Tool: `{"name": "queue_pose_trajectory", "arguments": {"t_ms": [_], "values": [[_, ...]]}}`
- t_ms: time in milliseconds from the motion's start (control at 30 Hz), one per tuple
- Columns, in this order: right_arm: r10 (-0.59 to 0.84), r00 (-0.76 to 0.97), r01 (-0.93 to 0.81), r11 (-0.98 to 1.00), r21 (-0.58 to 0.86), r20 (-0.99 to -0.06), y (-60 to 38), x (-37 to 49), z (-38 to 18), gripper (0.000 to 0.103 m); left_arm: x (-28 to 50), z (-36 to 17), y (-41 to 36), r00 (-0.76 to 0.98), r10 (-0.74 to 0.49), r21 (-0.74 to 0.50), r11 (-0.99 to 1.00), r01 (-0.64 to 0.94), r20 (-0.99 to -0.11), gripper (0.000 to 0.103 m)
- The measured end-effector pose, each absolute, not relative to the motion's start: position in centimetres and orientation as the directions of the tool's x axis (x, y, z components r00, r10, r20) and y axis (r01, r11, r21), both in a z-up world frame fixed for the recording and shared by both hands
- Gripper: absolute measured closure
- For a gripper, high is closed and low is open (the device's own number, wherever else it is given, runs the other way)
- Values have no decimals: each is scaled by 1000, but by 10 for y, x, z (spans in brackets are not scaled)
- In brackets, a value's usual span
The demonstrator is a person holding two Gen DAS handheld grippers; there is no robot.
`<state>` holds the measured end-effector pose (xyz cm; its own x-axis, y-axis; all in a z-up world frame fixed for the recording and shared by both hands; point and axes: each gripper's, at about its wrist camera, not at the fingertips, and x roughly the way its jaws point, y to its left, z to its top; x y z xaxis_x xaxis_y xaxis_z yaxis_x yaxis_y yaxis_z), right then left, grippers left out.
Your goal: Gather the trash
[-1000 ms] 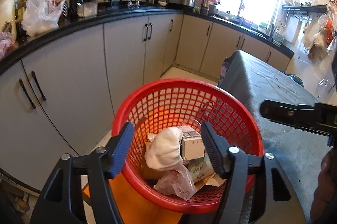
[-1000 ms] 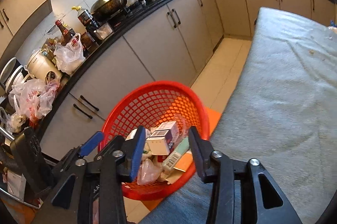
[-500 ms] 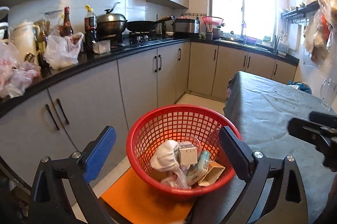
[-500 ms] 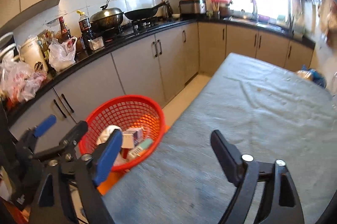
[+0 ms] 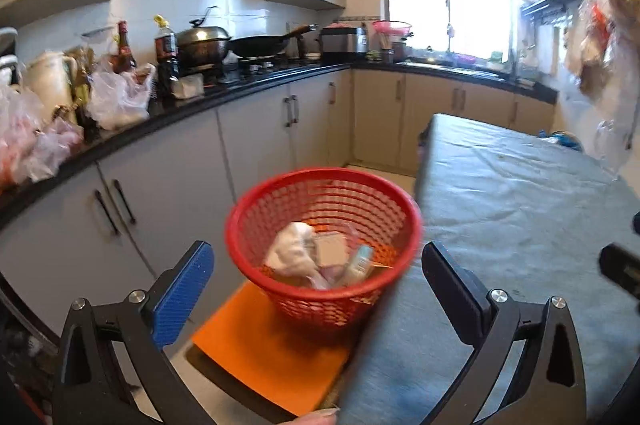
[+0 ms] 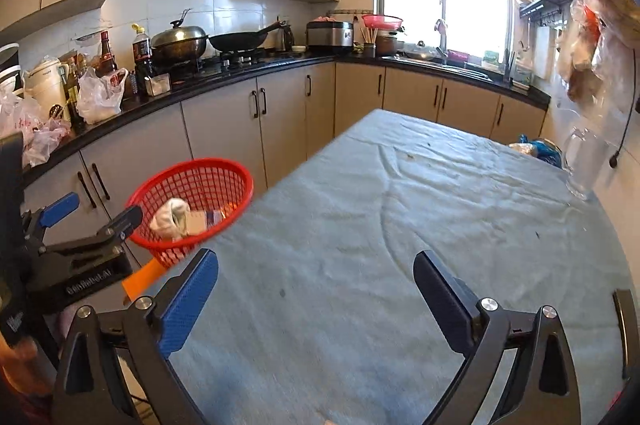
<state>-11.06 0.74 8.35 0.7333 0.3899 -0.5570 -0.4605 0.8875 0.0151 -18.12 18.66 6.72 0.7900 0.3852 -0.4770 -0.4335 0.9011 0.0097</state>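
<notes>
A red mesh basket [image 5: 256, 217] stands on an orange stool [image 5: 264, 349] beside the table; it also shows in the right wrist view [image 6: 230, 172]. It holds a white crumpled cloth [image 5: 292, 251], a small box [image 5: 330, 249], a tube and plastic wrap. My left gripper [image 5: 316, 289] is open and empty, held back from the basket. My right gripper [image 6: 316, 299] is open and empty above the grey tablecloth [image 6: 400, 225]. The left gripper also shows at the left of the right wrist view [image 6: 94, 215].
Kitchen cabinets [image 5: 256, 141] and a black counter with bottles, plastic bags [image 5: 120, 97], a pot and a wok run along the left and back. A glass jug [image 6: 582, 163] and a blue bag [image 6: 538, 147] sit at the table's far right.
Both grippers have opened wide and pulled back and up from the basket. The right gripper has swung right, over the table. The trash stays in the basket.
</notes>
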Motion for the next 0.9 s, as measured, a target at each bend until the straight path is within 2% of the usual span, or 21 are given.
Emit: {"name": "queue_pose_trajectory", "arguments": {"t_ms": [67,167,400,900], "values": [[376,737,-456,890,-2,-562,3,-115,79,3,-189,67,184,816,358,-27,910,-414,-453,0],[364,742,-450,893,-17,-563,-1,-118,76,3,-194,69,180,814,382,-26,899,-437,-437,0],[369,744,-457,889,-21,-556,-1,-122,77,3,-193,69,179,786,430,17,881,-472,-445,0],[369,730,-471,882,-31,-575,8,-124,72,3,-195,65,182,774,437,33,878,-477,-458,0]]}}
